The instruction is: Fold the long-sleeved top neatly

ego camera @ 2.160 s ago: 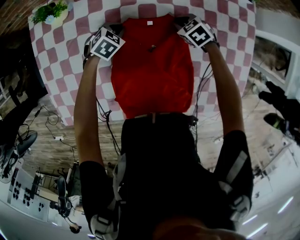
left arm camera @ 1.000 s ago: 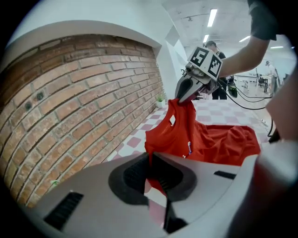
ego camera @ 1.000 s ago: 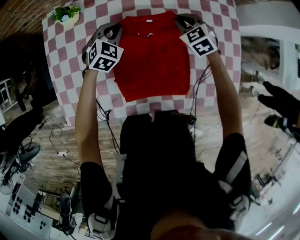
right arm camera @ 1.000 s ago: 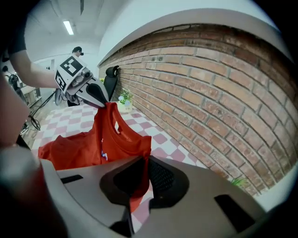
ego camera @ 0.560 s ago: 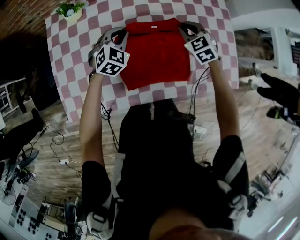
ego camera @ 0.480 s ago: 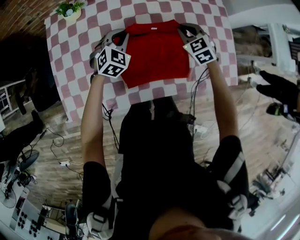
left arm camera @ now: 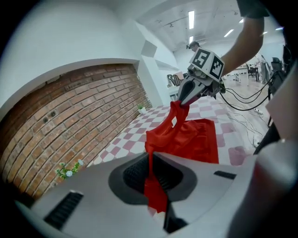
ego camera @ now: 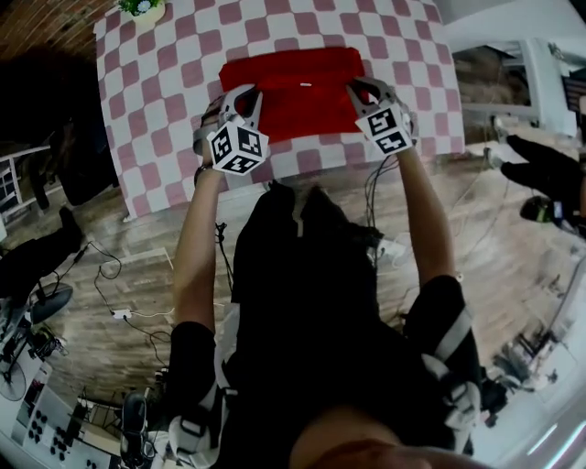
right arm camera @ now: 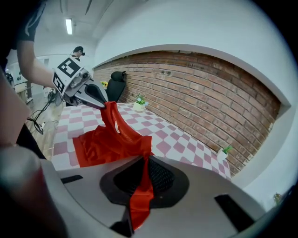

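With the left gripper (ego camera: 242, 94) and right gripper (ego camera: 359, 89) jaws each pinching a corner of the top (ego camera: 291, 73) above the worktop (ego camera: 165, 87), uneven pulling or slipping cloth could skew the fold.

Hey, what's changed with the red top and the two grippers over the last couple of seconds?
The left hand-held gripper and the right hand-held gripper carried the collar end of the red top back toward the person, doubling it over into a shorter band. Both stayed shut on the fabric. The potted plant kept its far corner of the checked table.
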